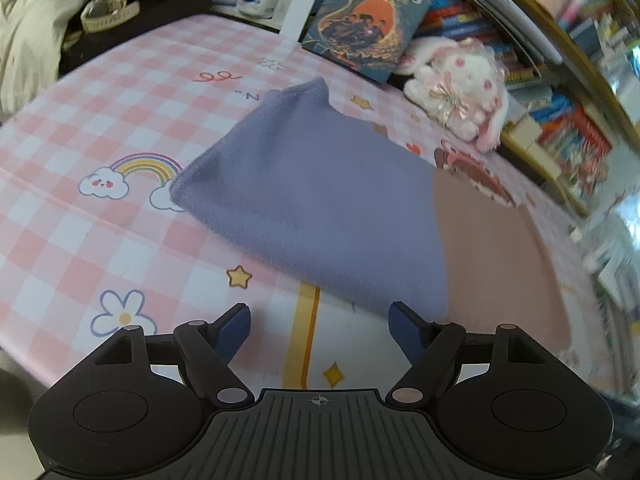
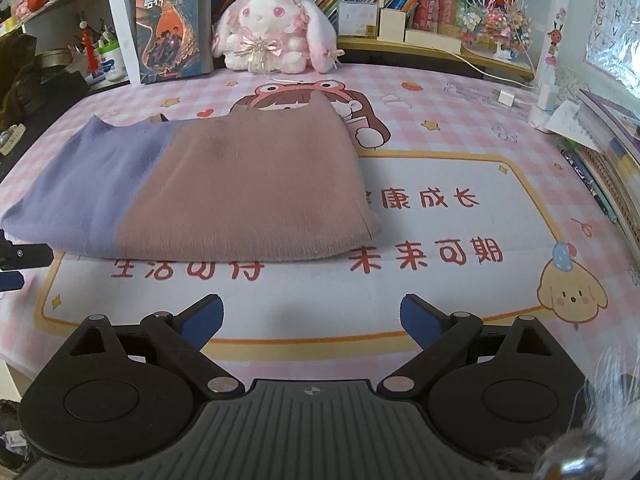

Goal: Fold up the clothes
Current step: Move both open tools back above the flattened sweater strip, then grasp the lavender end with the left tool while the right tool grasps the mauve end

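The fuzzy purple-and-mauve knit garment (image 2: pixel 192 192) lies folded into a flat rectangle on the pink checked cartoon table mat (image 2: pixel 460 128). Left gripper (image 1: pixel 318 326) and right gripper (image 2: pixel 310 318) stand wide, empty. Remaining folds, if any: likely one.

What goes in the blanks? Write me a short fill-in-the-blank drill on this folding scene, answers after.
1. The folded garment is part purple, part ____.
2. The plush toy by the books is a ____.
3. Both the left gripper and the right gripper stand ____, holding nothing.
4. The garment lies on a mat checked in white and ____.

Missing words: brown; rabbit; open; pink
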Demonstrator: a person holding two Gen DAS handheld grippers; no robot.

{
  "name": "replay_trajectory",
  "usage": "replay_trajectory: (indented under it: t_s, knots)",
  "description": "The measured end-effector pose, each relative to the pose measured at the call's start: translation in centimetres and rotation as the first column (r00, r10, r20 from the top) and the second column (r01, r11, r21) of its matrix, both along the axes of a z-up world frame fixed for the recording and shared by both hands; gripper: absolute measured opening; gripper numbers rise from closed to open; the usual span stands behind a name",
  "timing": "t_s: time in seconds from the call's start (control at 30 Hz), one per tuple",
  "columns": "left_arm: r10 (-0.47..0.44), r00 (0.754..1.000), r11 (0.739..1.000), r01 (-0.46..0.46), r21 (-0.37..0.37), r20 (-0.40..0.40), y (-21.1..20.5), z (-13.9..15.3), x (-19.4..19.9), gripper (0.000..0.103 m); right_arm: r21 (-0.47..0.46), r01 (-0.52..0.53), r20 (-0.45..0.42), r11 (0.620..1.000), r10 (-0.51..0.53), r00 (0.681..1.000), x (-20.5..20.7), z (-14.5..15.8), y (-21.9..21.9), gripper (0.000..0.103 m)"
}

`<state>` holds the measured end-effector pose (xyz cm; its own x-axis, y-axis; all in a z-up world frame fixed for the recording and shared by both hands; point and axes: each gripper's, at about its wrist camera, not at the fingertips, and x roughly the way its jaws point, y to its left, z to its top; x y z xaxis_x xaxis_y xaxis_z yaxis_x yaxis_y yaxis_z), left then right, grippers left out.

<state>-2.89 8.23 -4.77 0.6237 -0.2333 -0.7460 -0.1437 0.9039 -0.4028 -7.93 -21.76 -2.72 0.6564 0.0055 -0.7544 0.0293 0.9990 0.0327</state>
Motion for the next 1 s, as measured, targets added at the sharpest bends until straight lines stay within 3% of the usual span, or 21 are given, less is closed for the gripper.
replay_trajectory:
  t_s: [0.1, 0.17, 0.3, 0.47, 0.6, 0.77, 1.0]
  knots:
    - [0.048, 0.999, 0.993, -0.051, -0.110, -0.024, 1.6, -0.6, 0.7, 0.077, -0.009, 0.008, 0.006, 1.000, -0.008, 1.000, 0.5, 0.2, 0.4, 0.096]
    - [0.100, 0.994, 0.973, -0.107, -0.207, -0.041, 3.0, -1.1, 1.1, 0.077, -0.015, 0.015, 0.011, 1.000, -0.015, 1.000, 0.8, 0.3, 0.6, 0.096]
    - [0.206, 0.977, 0.914, -0.215, -0.345, -0.062, 5.3, -2.0, 1.8, 0.076, -0.023, 0.055, 0.023, 0.998, -0.054, 0.998, 1.4, 0.6, 0.5, 0.096]
    - [0.294, 0.951, 0.820, -0.304, -0.485, -0.100, 7.3, -3.2, 2.9, 0.075, -0.020, 0.139, 0.027, 0.990, -0.138, 0.990, 2.1, 0.9, -0.3, 0.096]
    - [0.326, 0.932, 0.759, -0.360, -0.542, -0.162, 8.2, -3.7, 4.1, 0.075, 0.026, 0.178, 0.012, 0.984, -0.178, 0.984, 3.2, 0.9, -1.2, 0.095]
    - [0.352, 0.907, 0.675, -0.416, -0.609, -0.231, 9.3, -4.5, 4.9, 0.075, 0.163, 0.273, -0.037, 0.948, -0.271, 0.962, 5.4, 0.9, -3.4, 0.092]
    - [0.371, 0.889, 0.613, -0.452, -0.648, -0.269, 10.4, -5.1, 4.6, 0.075, 0.207, 0.307, -0.075, 0.929, -0.298, 0.952, 7.9, 0.7, -4.5, 0.078]
